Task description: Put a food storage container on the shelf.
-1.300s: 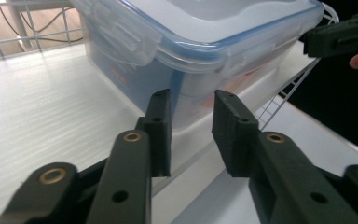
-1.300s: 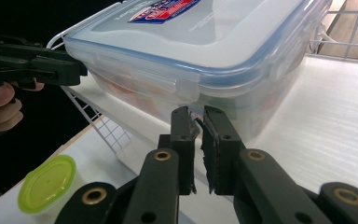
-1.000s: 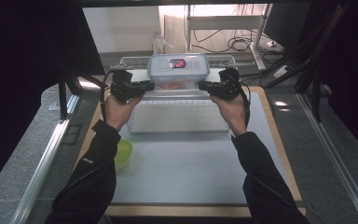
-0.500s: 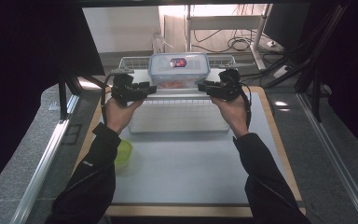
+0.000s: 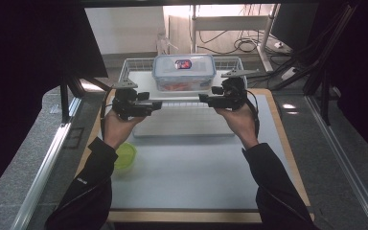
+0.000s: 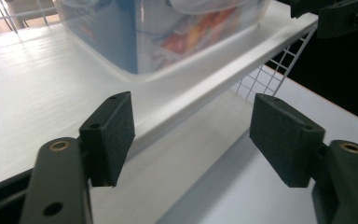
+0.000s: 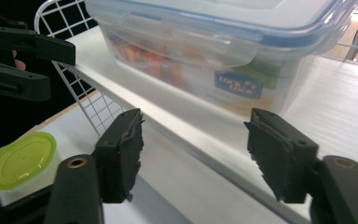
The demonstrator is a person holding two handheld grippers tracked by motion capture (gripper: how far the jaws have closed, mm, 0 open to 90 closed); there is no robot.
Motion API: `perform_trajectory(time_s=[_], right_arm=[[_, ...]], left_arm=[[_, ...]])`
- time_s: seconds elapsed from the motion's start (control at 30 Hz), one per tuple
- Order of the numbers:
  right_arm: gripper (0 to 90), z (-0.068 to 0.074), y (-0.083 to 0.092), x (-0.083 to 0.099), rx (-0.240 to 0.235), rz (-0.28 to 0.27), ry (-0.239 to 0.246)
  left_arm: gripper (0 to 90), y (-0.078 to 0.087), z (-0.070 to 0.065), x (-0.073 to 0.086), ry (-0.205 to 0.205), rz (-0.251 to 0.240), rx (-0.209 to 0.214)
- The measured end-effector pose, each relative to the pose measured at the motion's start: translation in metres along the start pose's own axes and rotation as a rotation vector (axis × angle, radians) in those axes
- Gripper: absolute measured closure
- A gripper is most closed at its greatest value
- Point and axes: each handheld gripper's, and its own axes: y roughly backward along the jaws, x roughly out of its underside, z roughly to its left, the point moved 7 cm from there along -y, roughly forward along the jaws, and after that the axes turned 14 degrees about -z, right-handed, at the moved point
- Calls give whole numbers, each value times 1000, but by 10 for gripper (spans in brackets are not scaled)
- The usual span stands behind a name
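A clear plastic box (image 5: 184, 74) with a blue-rimmed lid and red food inside stands on a white shelf board (image 5: 139, 82) in a wire rack. My left gripper (image 5: 157, 105) and right gripper (image 5: 203, 99) hang just before the shelf's front edge, pointing at each other. Both have just been opening. In the left gripper view the jaws (image 6: 191, 135) stand apart with nothing between them; the box (image 6: 168, 32) is beyond. The right gripper (image 7: 193, 149) is likewise open and holds nothing, below the box (image 7: 223, 51).
A small tub with a green lid (image 5: 124, 155) sits on the grey mat by the left forearm, also in the right gripper view (image 7: 21, 161). A white tray (image 5: 182, 127) lies under the shelf. The wire rack's rim (image 5: 134, 64) surrounds the board.
Both grippers' jaws have spread apart. The left hand has drawn back and down from the shelf edge; the right has barely shifted. The box stays on the shelf.
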Motion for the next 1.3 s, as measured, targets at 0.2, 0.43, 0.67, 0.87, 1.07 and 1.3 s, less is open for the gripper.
perform_trajectory(time_s=[0.2, 0.43, 0.67, 0.87, 1.07, 1.3], right_arm=[[270, 6, 4, 8, -12, 5, 34], [169, 12, 13, 14, -15, -10, 69], [105, 21, 24, 25, -25, -5, 94], [66, 32, 32, 38, -62, 18, 97], [41, 40, 40, 49, -76, 19, 101], [19, 45, 46, 68, -62, 34, 109]], left_arm=[[218, 5, -11, 6, -18, -7, 16], [166, 9, -27, 19, -49, 20, 53], [127, 17, -44, 30, -73, 39, 90], [98, 23, -55, 42, -74, 35, 102], [84, 30, -64, 57, -104, 35, 97], [68, 39, -74, 74, -126, 39, 97]])
